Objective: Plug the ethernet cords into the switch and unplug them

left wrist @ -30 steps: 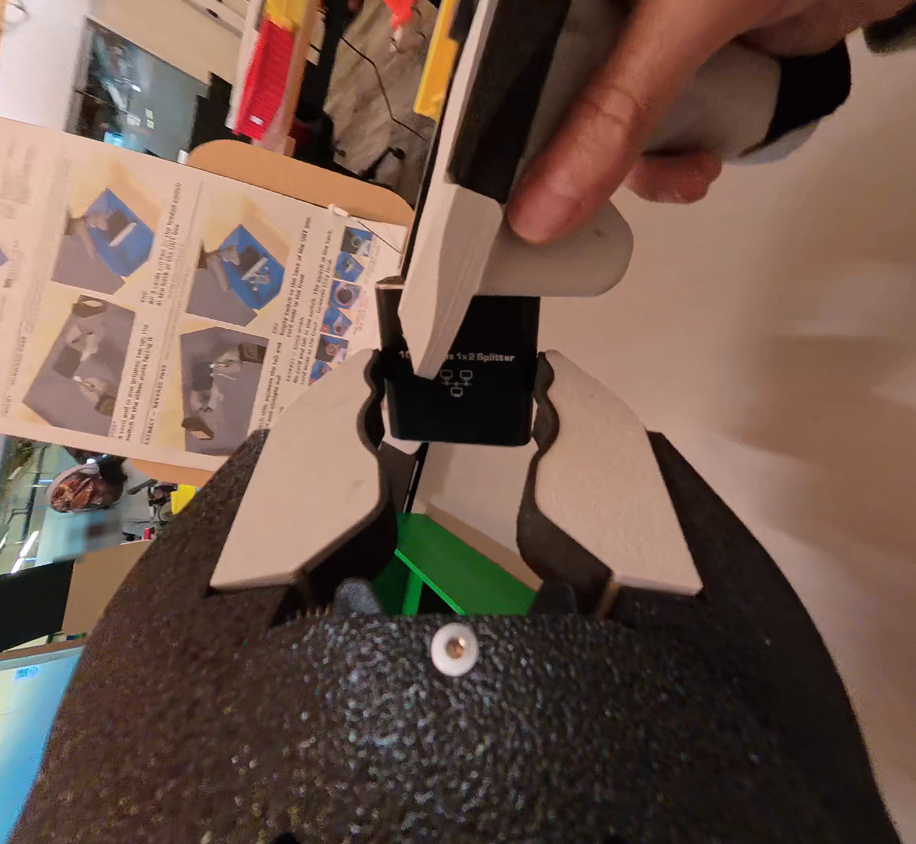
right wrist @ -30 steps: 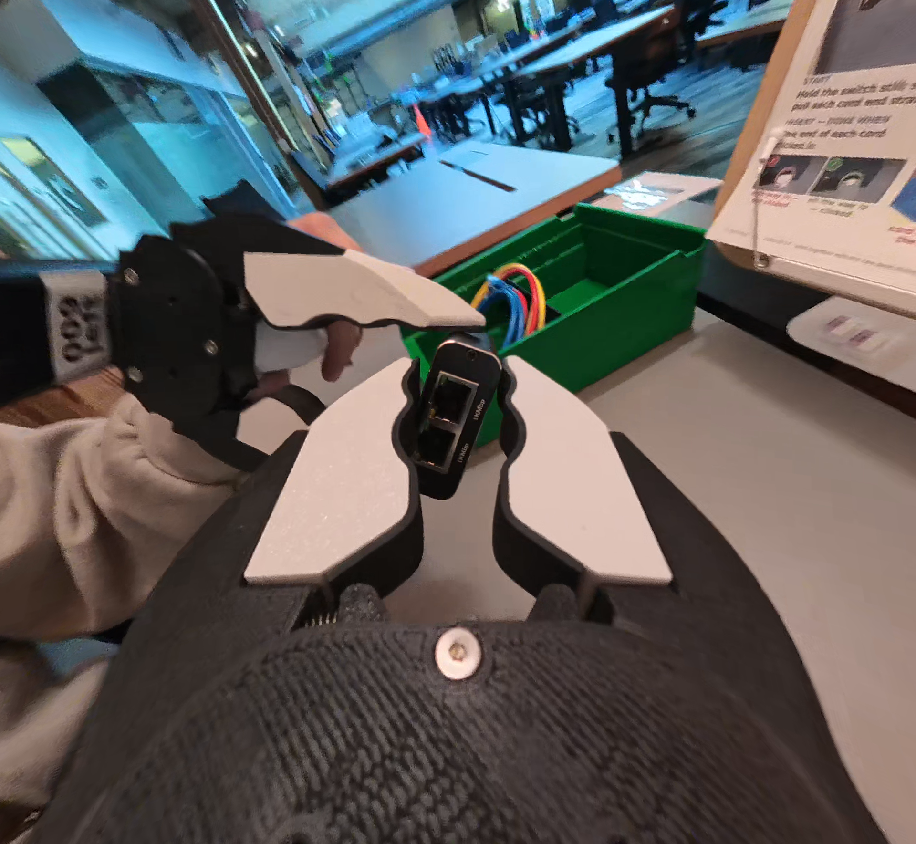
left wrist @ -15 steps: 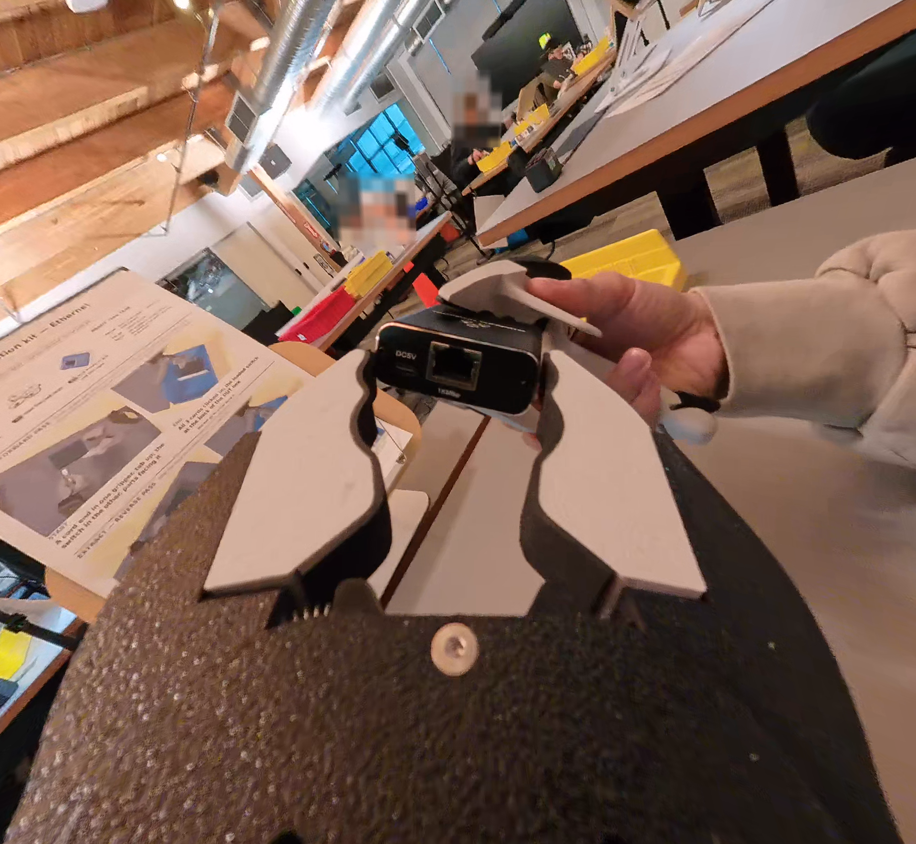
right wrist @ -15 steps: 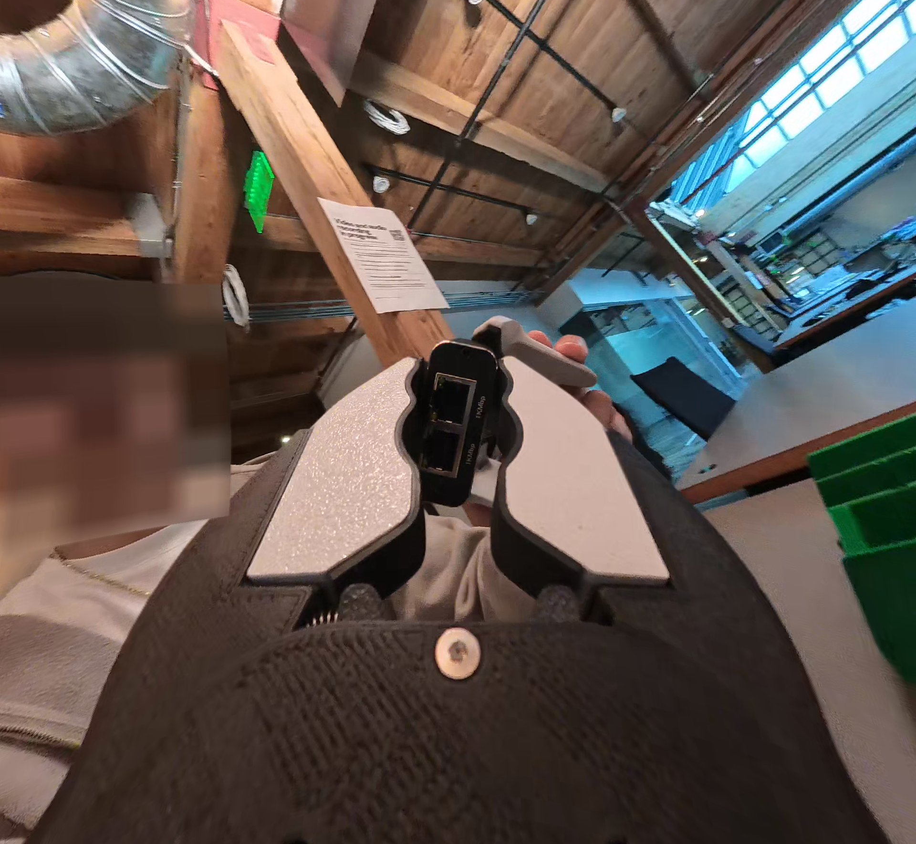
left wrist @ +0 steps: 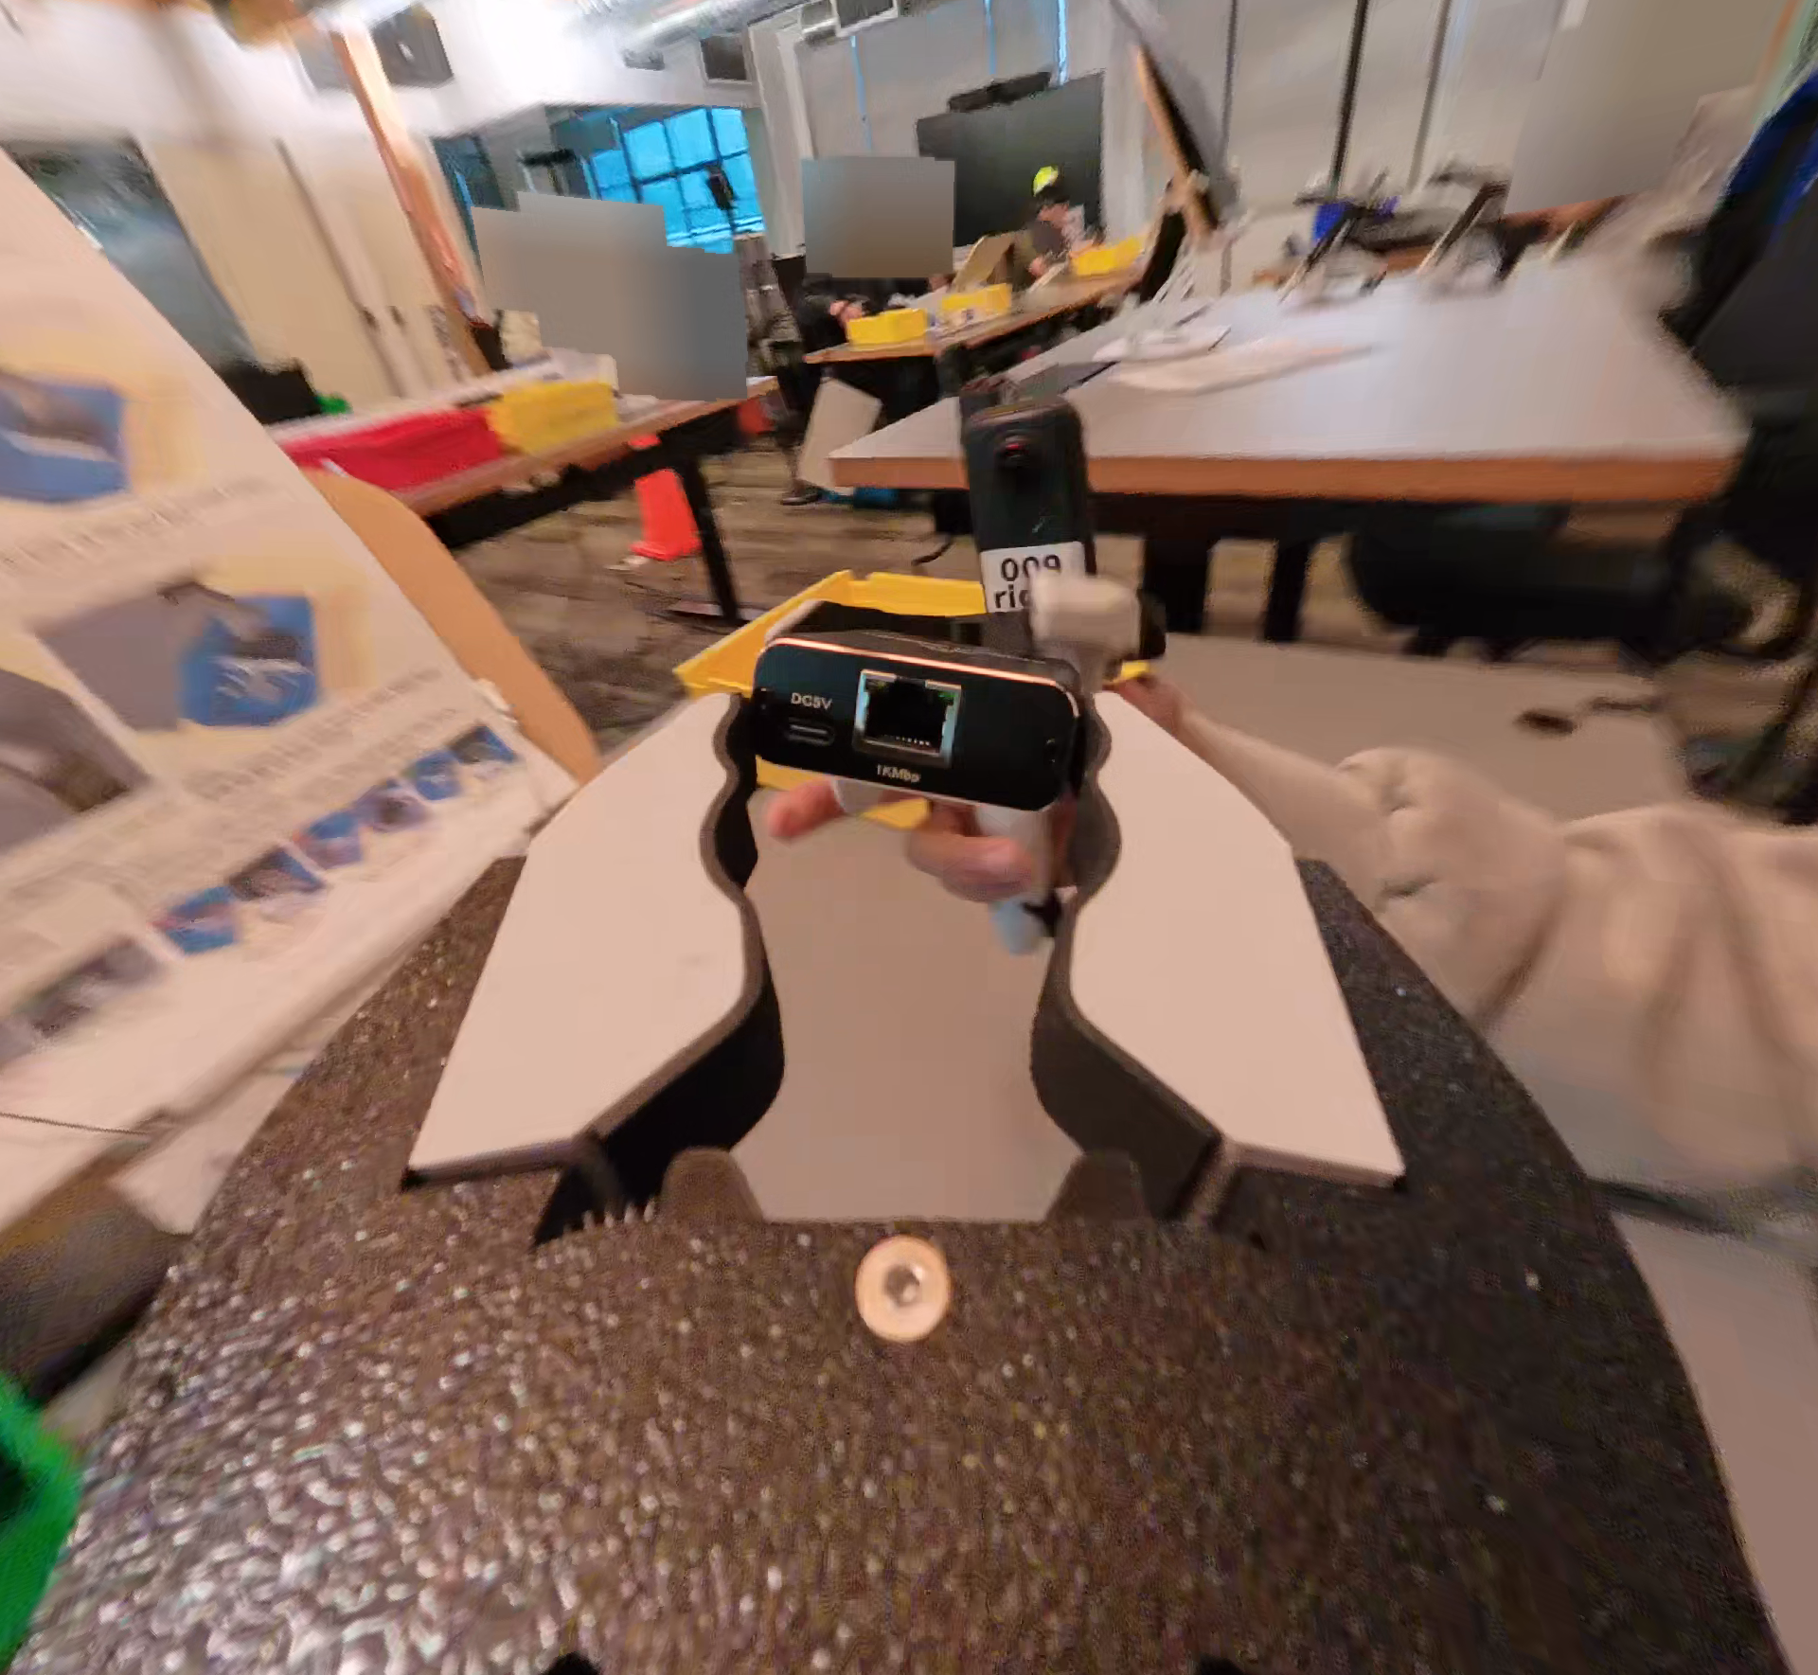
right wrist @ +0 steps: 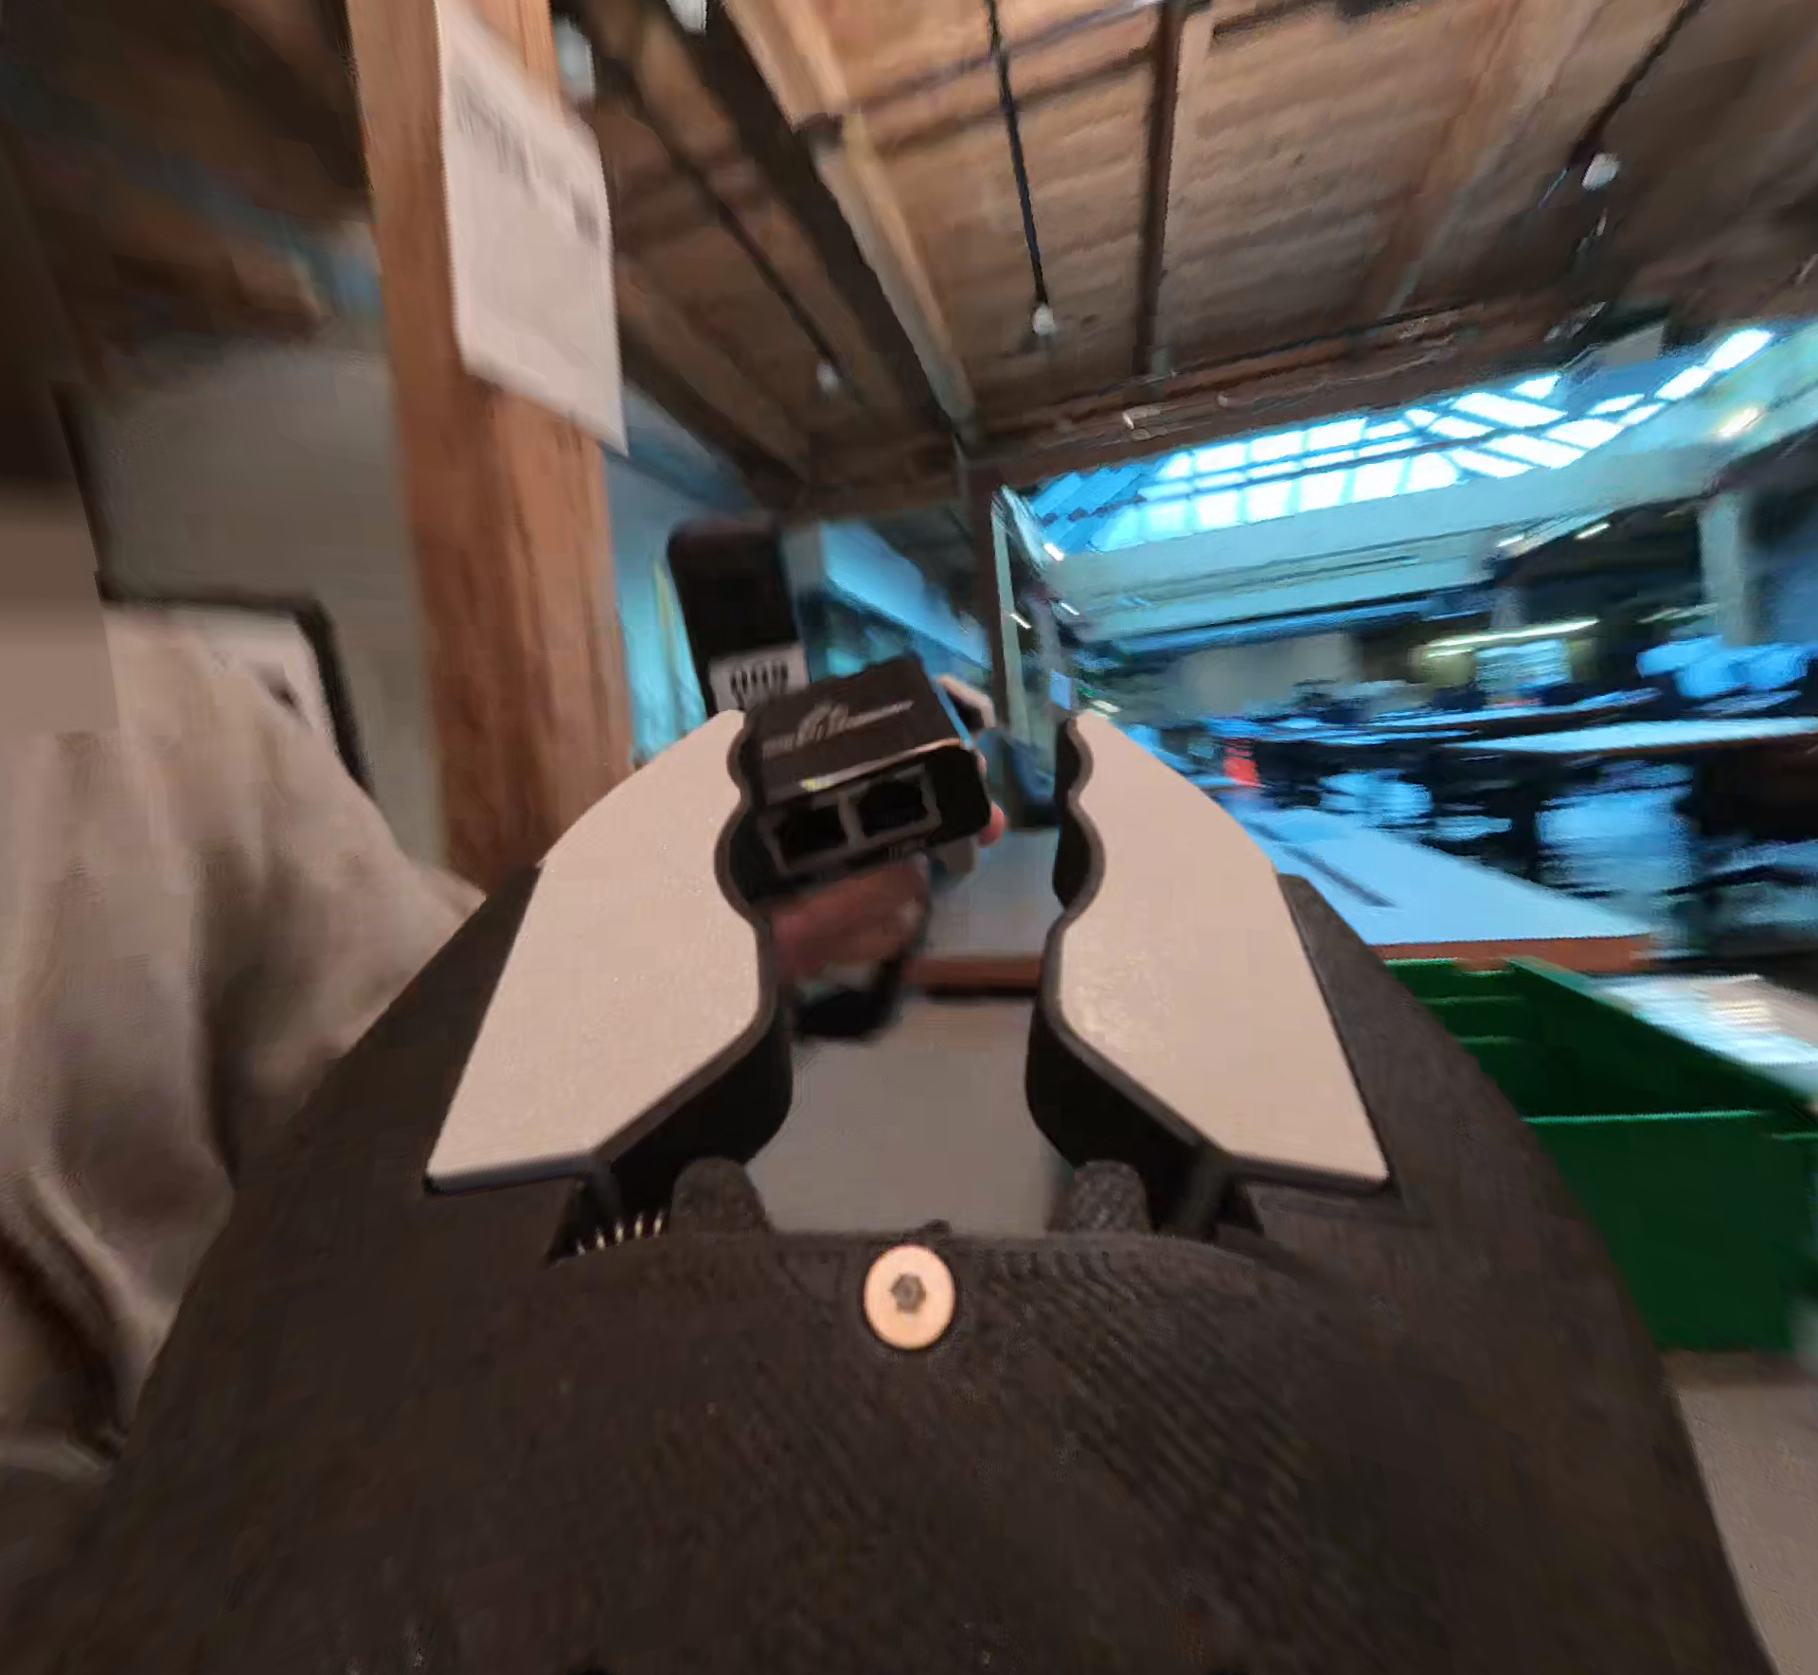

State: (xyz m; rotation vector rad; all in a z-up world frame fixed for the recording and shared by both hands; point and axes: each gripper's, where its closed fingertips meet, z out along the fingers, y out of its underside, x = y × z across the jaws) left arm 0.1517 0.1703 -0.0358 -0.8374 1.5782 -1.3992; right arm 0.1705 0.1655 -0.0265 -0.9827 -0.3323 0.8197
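Looking at the handoff here: the small black glossy rectangular ethernet switch [left wrist: 915, 723] is up in the air above the grey table [left wrist: 885, 1057], sitting crosswise between the tips of the left gripper [left wrist: 910, 747]. Both its short ends look pressed against the pale fingers, so I'd call the left one clamped on it. From the other side, the right gripper [right wrist: 900, 742] is spread. The switch [right wrist: 866, 772] sits close to one finger with a clear gap to the other, so it's let go or about to.

Handling-wise, my guess is it's a light, rigid little box with a slick shell. It won't squish, but it could twist or pop out of a pinch on the ends once a plug gets pushed in. I'd grip the plain flat sides and keep the fingers off the single-port face and the two-port face, since both need to stay open.

No cords in view right now. A green plastic bin [right wrist: 1574, 1136] is off to the side, contents not visible.
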